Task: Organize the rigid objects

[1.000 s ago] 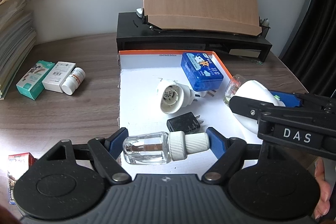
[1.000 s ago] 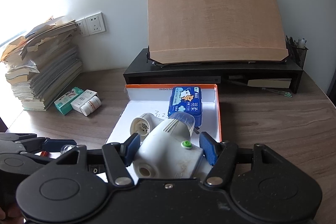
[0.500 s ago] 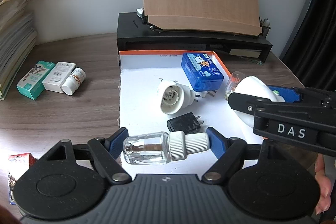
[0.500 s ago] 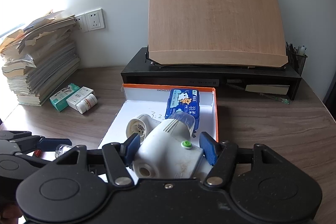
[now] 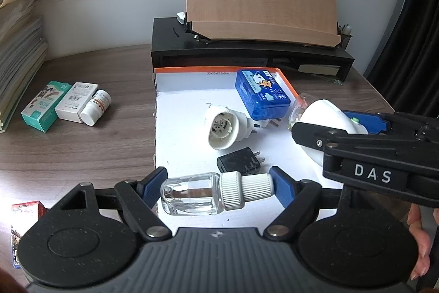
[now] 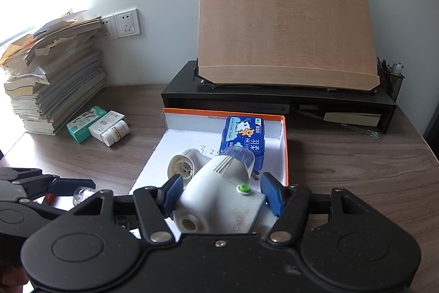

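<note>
Meanwhile, over the white tray (image 5: 175,133) with the orange rim, we carry one item in each tool. Our left gripper (image 5: 219,187) is clamped end to end on a clear glass bottle (image 5: 192,194), one blue pad on its base and the other on the tip of its white ribbed cap (image 5: 245,190). The bottle lies level, long axis running straight across from pad to pad, cap toward our right. Our right gripper (image 6: 219,195) squeezes the white plug-in device (image 6: 222,199) by its sides; its long axis runs away from us, its clear blue-tinted end (image 6: 241,157) pointing toward the blue box (image 6: 244,135) at the tray's far edge.

We judge the bottle the likelier casualty: held only at two small ends, smooth glass could pivot or slip and strike the black adapter (image 5: 238,162) or the white socket plug (image 5: 225,127) below. With both tools close over the tray, a careless move could also knock them together.
</note>
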{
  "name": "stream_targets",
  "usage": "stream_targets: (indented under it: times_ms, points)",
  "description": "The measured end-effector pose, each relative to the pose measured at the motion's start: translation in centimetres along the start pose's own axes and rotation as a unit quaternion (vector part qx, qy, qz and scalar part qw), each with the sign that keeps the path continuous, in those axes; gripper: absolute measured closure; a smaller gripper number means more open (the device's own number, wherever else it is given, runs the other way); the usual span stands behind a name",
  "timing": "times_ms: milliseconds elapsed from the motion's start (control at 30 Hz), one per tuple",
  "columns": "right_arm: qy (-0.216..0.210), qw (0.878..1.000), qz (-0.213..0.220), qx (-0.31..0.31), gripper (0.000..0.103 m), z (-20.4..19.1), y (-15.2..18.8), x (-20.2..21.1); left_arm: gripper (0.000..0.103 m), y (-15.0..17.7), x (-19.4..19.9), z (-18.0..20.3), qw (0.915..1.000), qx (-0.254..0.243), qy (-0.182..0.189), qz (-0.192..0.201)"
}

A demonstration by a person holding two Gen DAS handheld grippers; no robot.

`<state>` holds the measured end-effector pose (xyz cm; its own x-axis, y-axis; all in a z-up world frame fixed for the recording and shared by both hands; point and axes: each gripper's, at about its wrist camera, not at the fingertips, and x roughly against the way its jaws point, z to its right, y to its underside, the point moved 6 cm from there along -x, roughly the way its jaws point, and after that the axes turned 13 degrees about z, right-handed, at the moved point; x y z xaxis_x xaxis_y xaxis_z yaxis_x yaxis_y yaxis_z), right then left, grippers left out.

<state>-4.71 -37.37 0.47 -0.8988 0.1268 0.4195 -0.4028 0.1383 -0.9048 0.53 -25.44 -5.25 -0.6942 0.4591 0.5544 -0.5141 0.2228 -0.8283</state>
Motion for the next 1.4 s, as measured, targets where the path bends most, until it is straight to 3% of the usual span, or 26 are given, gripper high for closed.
stream_targets:
  times_ms: [1400]
  points:
    - [-0.006,1.0,-0.002,0.007,0.028,-0.77,-0.03,-0.05,0.021,0.21,0.87,-0.06,1.0,0.002,0.003,0.005]
